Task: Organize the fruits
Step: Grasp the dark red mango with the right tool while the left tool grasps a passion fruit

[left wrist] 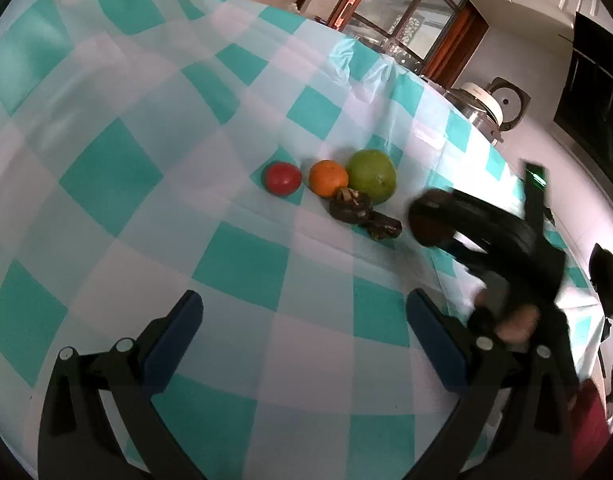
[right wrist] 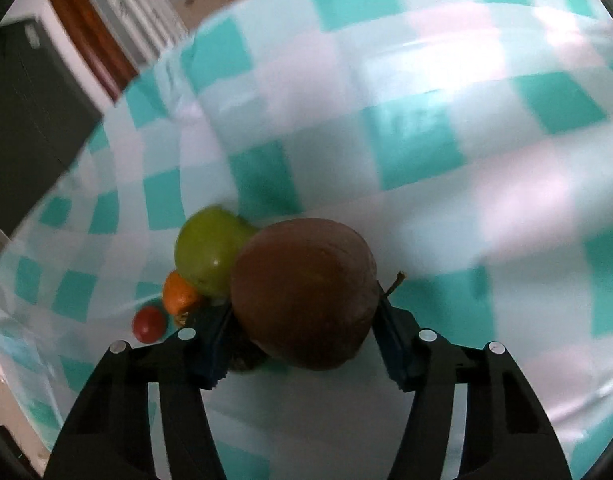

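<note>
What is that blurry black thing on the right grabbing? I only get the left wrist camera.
Observer: That is the right gripper. Its own camera shows it shut on a big, round brown fruit.
Operator: Is it squeezed on both sides?
Observer: Yes, the blue pads sit against it, one on each side.
Operator: Does it have a stalk?
Observer: Yes, a thin stem pokes out on the fruit's right, just above the right-hand pad.
</note>
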Tool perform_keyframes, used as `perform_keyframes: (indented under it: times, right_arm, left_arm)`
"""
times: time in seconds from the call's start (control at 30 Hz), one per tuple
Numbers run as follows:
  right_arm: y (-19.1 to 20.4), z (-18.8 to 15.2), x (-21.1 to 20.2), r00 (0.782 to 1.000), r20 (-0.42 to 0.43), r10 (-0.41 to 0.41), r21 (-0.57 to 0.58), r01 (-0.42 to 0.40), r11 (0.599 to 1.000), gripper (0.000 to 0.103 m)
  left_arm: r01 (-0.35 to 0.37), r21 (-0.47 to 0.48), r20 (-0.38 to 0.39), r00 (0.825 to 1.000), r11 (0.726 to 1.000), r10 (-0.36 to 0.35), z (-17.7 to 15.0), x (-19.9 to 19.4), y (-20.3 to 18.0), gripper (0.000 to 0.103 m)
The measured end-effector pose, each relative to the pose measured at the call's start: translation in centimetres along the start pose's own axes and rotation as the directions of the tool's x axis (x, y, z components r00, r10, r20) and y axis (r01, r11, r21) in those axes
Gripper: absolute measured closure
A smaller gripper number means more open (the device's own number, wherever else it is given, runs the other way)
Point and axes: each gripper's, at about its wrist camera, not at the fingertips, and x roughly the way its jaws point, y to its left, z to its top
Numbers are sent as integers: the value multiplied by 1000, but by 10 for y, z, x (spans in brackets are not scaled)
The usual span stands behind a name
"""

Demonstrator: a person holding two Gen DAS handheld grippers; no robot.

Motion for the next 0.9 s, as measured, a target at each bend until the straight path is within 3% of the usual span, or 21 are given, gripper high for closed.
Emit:
perform_keyframes:
  times: [0.27, 0.33, 0.43, 0.53, 0.63, 0.87, 0.9]
  right_arm:
    - [-62, -57, -84, 999, 38, -20, 63, 17, 998, 44]
    - [-68, -62, -90, 998, 62, -16, 99, 10, 995, 44]
    - [-70, -63, -91, 997, 81, -17, 113, 8, 994, 44]
    - [-69, -61, -94, 994, 103, -20, 99, 10, 995, 44]
    - [-71, -60, -95, 992, 123, -22, 98, 10, 995, 44]
    - [-72, -56, -93, 990, 138, -17, 98, 3, 995, 44]
    - [-73, -56, -93, 990, 139, -13, 99, -1, 995, 44]
  left_arm:
    - [0, 123, -52, 999, 992, 6, -5, 6, -26, 2]
    - [27, 140, -102, 995, 990, -13, -5, 15, -40, 2]
    - [10, 162, -108, 994, 987, 8, -1, 35, -67, 2]
    - [-44, 267, -120, 990, 963, 78, 6, 71, -103, 24]
    - [-46, 289, -159, 983, 956, 95, 15, 101, -118, 44]
    - [-199, 294, -128, 961, 935, 245, 45, 149, -129, 46]
    - [-214, 303, -124, 958, 929, 261, 45, 151, -131, 60]
